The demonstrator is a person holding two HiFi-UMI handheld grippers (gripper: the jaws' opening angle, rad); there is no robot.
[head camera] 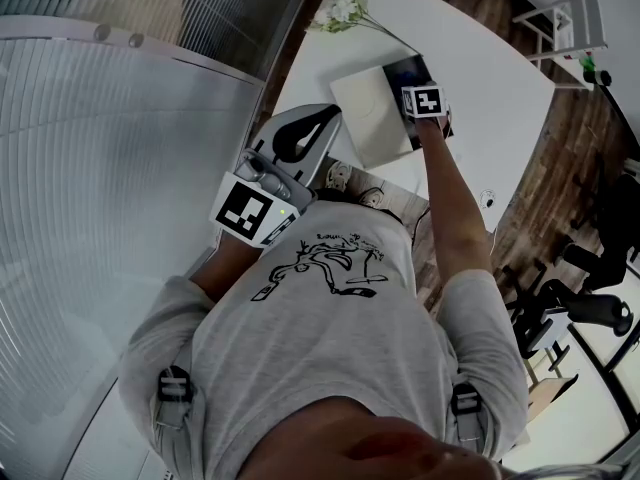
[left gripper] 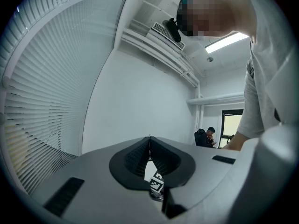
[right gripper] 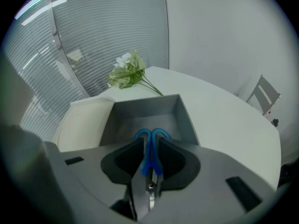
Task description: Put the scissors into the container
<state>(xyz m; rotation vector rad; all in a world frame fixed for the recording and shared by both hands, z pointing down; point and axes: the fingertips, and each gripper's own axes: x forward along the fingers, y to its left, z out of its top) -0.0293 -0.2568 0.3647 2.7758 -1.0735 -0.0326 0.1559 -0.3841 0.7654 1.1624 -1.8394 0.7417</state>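
Right gripper view shows the right gripper (right gripper: 150,141) grasping the scissors (right gripper: 148,160) in its fingers over the grey container (right gripper: 140,107); the left gripper (left gripper: 149,139) has its fingers clenched.

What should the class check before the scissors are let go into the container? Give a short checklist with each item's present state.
1. Scissors between the right gripper jaws: ok.
2. Pads pressing firmly on the scissors: cannot tell.
3. Blue handles pointing down into the grey container: ok.
4. Container floor free where it shows: ok.
5. Flowers lying outside the container: ok.
6. Left gripper jaws together, nothing between them: ok.
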